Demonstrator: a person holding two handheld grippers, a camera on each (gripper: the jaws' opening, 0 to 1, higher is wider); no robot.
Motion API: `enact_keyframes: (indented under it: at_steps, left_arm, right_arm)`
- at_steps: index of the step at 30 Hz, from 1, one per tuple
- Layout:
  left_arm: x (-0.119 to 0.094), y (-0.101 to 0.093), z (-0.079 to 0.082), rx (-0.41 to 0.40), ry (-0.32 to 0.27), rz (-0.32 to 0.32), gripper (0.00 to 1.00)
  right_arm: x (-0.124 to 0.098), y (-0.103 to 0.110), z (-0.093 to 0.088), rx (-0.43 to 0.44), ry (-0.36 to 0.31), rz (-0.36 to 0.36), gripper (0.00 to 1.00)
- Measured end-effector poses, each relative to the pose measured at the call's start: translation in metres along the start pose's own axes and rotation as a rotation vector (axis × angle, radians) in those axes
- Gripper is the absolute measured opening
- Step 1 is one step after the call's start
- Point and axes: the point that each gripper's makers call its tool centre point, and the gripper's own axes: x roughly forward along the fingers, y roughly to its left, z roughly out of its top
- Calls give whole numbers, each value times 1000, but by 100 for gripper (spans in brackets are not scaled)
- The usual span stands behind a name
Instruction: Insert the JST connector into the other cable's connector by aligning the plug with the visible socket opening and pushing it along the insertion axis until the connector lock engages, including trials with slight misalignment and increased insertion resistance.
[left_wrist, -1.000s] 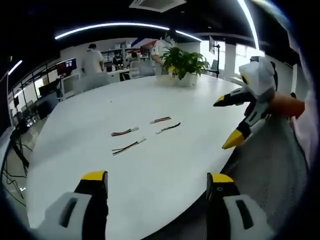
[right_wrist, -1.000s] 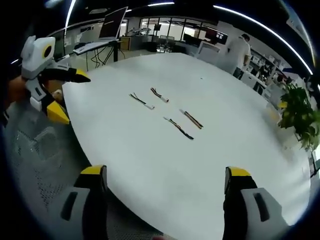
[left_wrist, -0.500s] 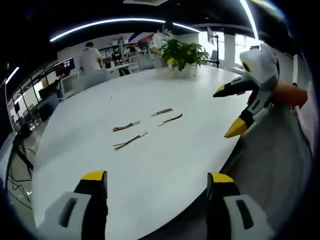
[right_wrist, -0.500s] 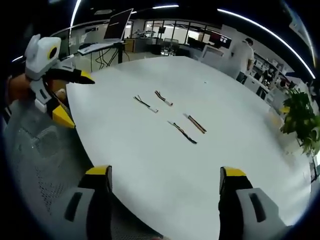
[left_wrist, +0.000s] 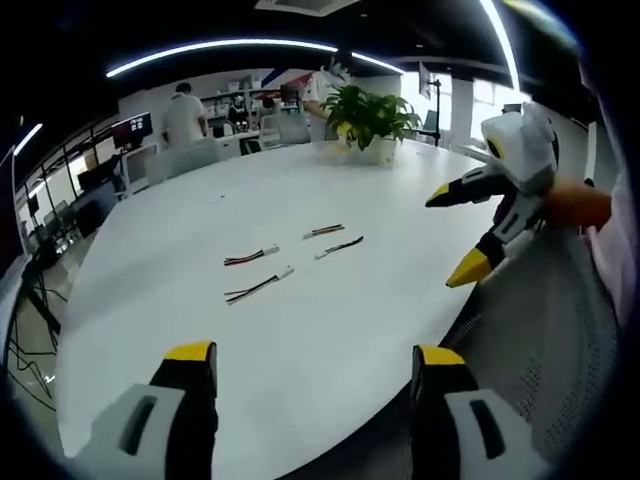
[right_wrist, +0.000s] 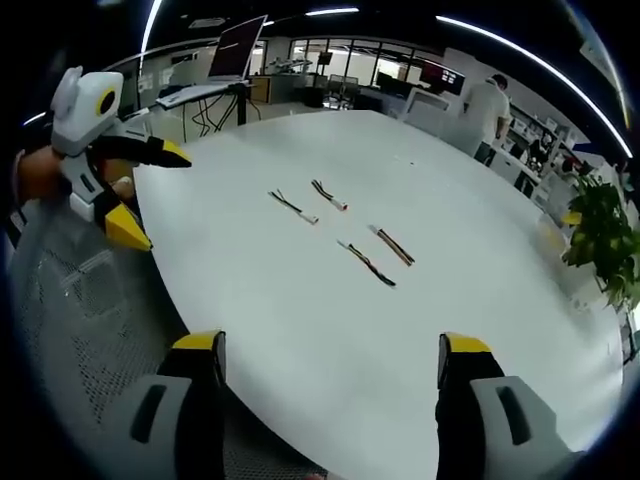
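I've got both tools hanging off the near edge of the white counter, nothing picked up. My left hand-held gripper has its jaws spread wide with bare counter between the yellow tips; my right hand-held gripper is the same, spread and empty (it also shows at the right of the left gripper view, jaws apart, over the edge). The four short JST cables lie flat in a loose cluster near the middle of the counter, well ahead of both tools and apart from each other. From the left gripper view: nearest-left cable, one behind it, then two further right, and. All four run roughly crosswise to my left jaws' forward line, slightly slanted, so I'd judge a wrist turn is needed before closing across a cable. From the right gripper view the pairs are and closer to me, and further left; here they lie diagonally. I judge the right tool is nearer its closest pair, the left tool nearer the other pair. Plug versus socket ends are too small to tell. Potted plant sits far back, out of the way.
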Motion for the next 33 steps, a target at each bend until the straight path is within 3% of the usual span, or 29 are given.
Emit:
enact_keyframes:
  at_steps: [11,15,22,23,27,33]
  left_arm:
    - [-2,8,6,-68,-33,18,77]
    - [-1,11,8,-83,-44,26,76]
    - [0,18,21,-55,-77,51,72]
    - [-1,24,25,-22,-92,77,71]
    - [5,27,32,35,-94,74,67]
    - [12,30,60,36,-195,38,63]
  right_arm:
    - [-2,3,8,71,-46,42,85]
    - [-1,-1,11,59,-59,38,83]
    - [2,-9,16,42,-71,48,80]
    - [3,-10,17,55,-77,54,79]
    - [4,-14,21,60,-89,49,78]
    - [5,-19,28,49,-117,41,75]
